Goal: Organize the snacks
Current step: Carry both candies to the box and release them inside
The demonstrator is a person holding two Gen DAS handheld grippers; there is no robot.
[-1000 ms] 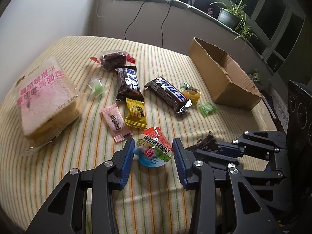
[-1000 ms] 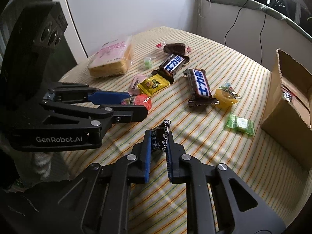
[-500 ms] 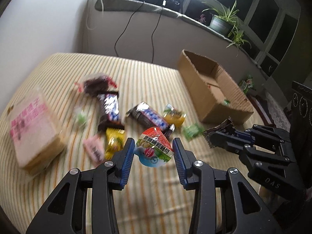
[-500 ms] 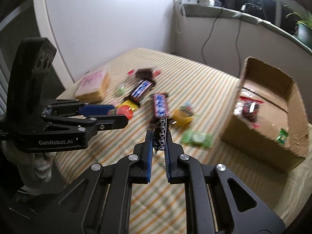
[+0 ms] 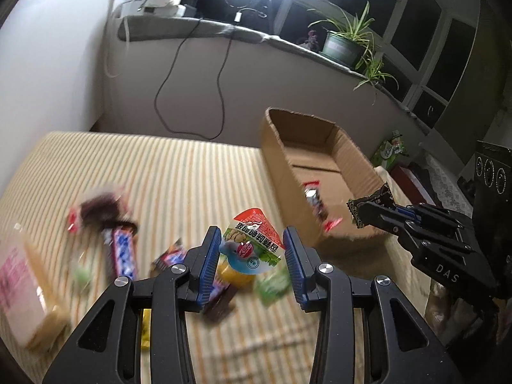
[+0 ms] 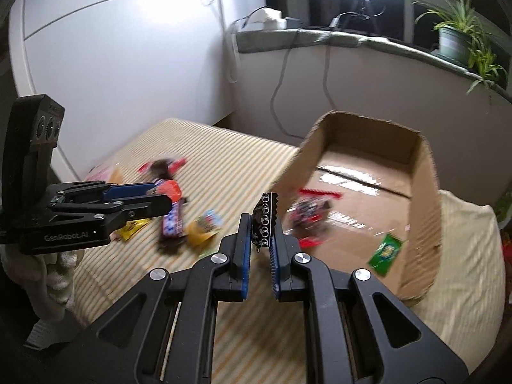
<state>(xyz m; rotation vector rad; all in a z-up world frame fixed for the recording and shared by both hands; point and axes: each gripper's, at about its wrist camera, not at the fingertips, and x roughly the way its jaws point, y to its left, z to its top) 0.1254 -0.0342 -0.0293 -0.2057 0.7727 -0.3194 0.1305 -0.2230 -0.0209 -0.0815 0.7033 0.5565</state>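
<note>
The left claw (image 5: 252,256) grips a small jelly cup with a red, green and white printed foil lid (image 5: 252,244), its blue pads pressed against the cup's sides. The right claw (image 6: 260,236) is clamped shut on a thin black sweet wrapper with a serrated edge and white ring marks (image 6: 265,217), which stands upright between its pads.

Just beyond and below the left claw, loose snacks lie blurred on the desk covered in a yellow striped cloth (image 5: 179,172): a blue-and-brown chocolate bar (image 5: 121,252), an orange sweet (image 5: 235,273) and a green sweet (image 5: 272,283). Further left sits a pink-labelled bag of sliced bread (image 5: 22,284).

Ahead and to the right of both claws stands an open brown cardboard box (image 6: 425,172) (already holding a red-ended dark snack (image 6: 307,214) and a green packet (image 6: 385,252)). Beyond it, a potted spider plant (image 5: 345,44) rests on the grey window ledge (image 5: 198,30).
</note>
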